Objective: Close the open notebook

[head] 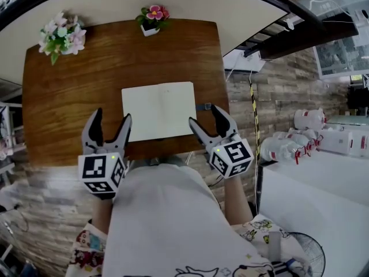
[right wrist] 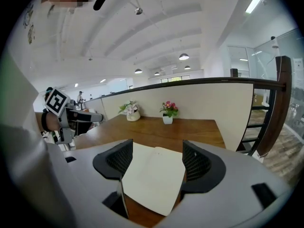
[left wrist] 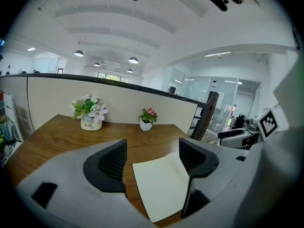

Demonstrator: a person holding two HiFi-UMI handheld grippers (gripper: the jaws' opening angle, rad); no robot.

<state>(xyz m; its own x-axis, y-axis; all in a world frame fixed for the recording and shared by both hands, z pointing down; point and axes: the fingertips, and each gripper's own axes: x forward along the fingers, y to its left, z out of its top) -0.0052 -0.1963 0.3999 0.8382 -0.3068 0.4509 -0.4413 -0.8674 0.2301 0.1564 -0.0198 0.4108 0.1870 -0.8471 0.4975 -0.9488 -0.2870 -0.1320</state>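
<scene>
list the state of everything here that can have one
notebook: open, flat on the table, blank pages up
left gripper: open, gripping nothing, by the notebook's near left corner
right gripper: open, gripping nothing, by the notebook's right edge
big flower pot: upright at the table's far edge
small flower pot: upright at the table's far edge

Before you, the wooden surface (head: 57,108) carries two flower pots along its far edge: a pale bouquet (head: 62,36) at the left corner and a small pink-flowered pot (head: 153,19) further right.
</scene>
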